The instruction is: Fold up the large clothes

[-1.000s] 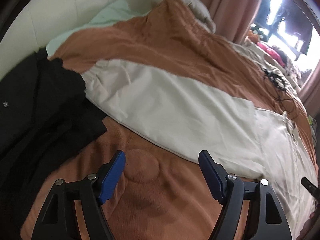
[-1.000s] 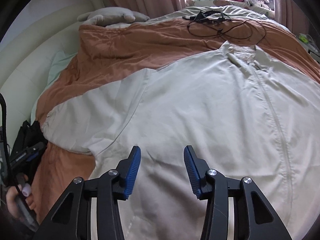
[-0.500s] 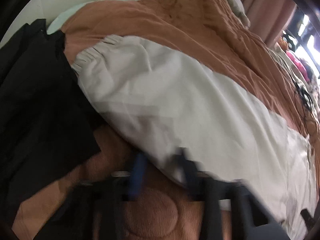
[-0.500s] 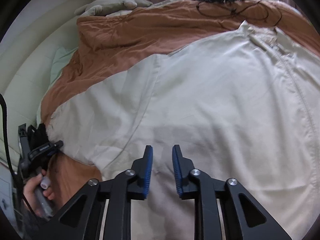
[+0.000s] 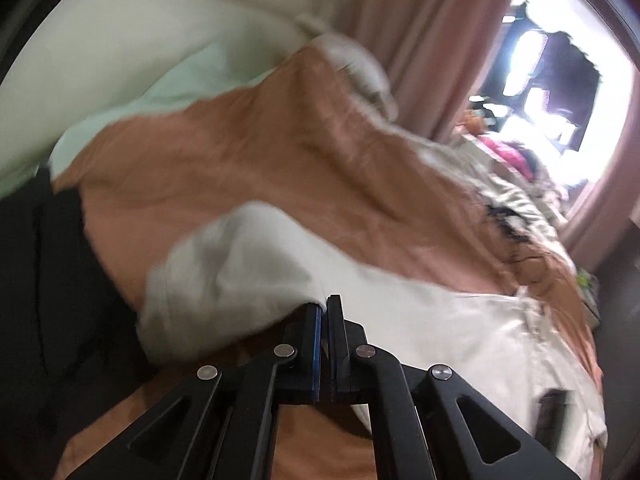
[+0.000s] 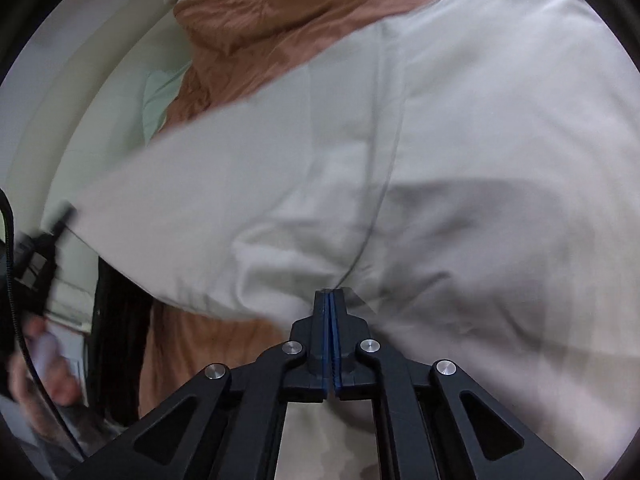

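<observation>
A large beige jacket [image 6: 460,152] lies spread on a brown bedspread [image 5: 260,152]. My left gripper [image 5: 325,306] is shut on the lower edge of the jacket's sleeve [image 5: 232,272] and lifts it off the bed. My right gripper [image 6: 330,296] is shut on the jacket fabric near the underarm seam, and the cloth puckers around its tips. The left gripper and the hand holding it show at the left edge of the right wrist view [image 6: 36,248].
A black garment [image 5: 48,300] lies at the left of the bed. A pale green pillow [image 5: 152,96] and a cream headboard [image 5: 120,36] stand behind. Pink curtains [image 5: 432,40], a bright window and piled clothes [image 5: 516,152] are at the far right. A black cable [image 5: 504,220] lies on the bedspread.
Both grippers went from open to shut on the jacket. The left one moved in to the sleeve edge and raised it; the right one pressed into the body fabric.
</observation>
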`<action>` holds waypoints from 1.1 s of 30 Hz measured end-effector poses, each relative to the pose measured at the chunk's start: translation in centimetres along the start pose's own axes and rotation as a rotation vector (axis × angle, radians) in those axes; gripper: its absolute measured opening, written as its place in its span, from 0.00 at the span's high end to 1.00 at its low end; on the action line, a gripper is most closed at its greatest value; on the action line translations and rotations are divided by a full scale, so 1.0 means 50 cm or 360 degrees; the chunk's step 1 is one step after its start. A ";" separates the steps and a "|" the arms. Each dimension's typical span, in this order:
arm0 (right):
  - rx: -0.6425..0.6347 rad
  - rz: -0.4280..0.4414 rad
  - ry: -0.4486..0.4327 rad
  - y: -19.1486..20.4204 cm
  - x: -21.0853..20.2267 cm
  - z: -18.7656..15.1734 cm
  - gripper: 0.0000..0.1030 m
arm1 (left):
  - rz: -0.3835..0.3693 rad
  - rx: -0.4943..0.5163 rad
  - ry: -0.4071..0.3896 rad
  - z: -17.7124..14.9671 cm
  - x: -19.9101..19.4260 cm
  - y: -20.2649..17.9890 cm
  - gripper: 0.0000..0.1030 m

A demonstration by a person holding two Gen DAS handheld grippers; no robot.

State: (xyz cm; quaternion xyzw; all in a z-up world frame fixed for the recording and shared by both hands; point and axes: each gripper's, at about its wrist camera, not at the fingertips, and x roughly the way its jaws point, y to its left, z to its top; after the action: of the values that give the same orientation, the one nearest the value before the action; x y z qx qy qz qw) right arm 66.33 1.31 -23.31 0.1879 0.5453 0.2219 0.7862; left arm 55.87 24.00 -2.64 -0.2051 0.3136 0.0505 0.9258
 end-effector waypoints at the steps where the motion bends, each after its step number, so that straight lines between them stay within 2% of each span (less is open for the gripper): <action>1: -0.0014 0.0001 0.0008 0.003 0.004 -0.003 0.95 | -0.0037 0.0024 -0.0014 0.008 -0.008 -0.019 0.98; 4: 0.0041 0.0094 0.0070 -0.002 -0.004 -0.003 0.96 | -0.0164 0.0109 -0.0048 0.026 -0.041 -0.089 0.98; 6: 0.0080 0.0106 0.0069 -0.011 -0.026 -0.004 0.96 | -0.0241 0.0137 -0.0049 0.033 -0.054 -0.130 0.98; 12: 0.0197 0.0084 -0.0109 -0.058 -0.158 -0.011 0.95 | -0.0413 0.0233 -0.0038 0.038 -0.076 -0.244 0.98; 17: 0.0231 -0.0034 -0.0248 -0.101 -0.263 -0.030 0.95 | -0.0523 0.0346 0.0002 0.018 -0.081 -0.335 0.98; 20: 0.0299 -0.0046 -0.0357 -0.135 -0.330 -0.055 0.93 | -0.0592 0.0439 0.0043 -0.002 -0.082 -0.391 0.98; 25: 0.0405 -0.0119 -0.0443 -0.197 -0.396 -0.108 0.93 | -0.0666 0.0599 0.0140 -0.059 -0.073 -0.479 0.98; 27: 0.0463 -0.0161 -0.0448 -0.223 -0.413 -0.119 0.93 | -0.0687 0.0625 0.0201 -0.088 -0.059 -0.505 0.98; 29: 0.0520 -0.0189 -0.0456 -0.246 -0.433 -0.119 0.92 | -0.0683 0.0652 0.0319 -0.120 -0.026 -0.531 0.98; 30: 0.0533 -0.0179 -0.0473 -0.257 -0.446 -0.123 0.84 | -0.0665 0.0656 0.0387 -0.137 -0.009 -0.543 0.96; 31: 0.0541 -0.0172 -0.0493 -0.265 -0.459 -0.125 0.64 | -0.0662 0.0651 0.0471 -0.154 0.008 -0.552 0.93; 32: 0.0548 -0.0186 -0.0520 -0.270 -0.469 -0.126 0.55 | -0.0684 0.0636 0.0541 -0.166 0.020 -0.554 0.83; 33: 0.0551 -0.0206 -0.0543 -0.271 -0.479 -0.127 0.47 | -0.0717 0.0609 0.0617 -0.180 0.033 -0.556 0.63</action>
State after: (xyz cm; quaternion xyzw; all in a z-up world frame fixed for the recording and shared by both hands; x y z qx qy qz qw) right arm 54.95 -22.87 -14.19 0.3191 0.4454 0.0395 0.8356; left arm 58.31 -5.06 -0.42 -0.0979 0.4340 -0.2545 0.8587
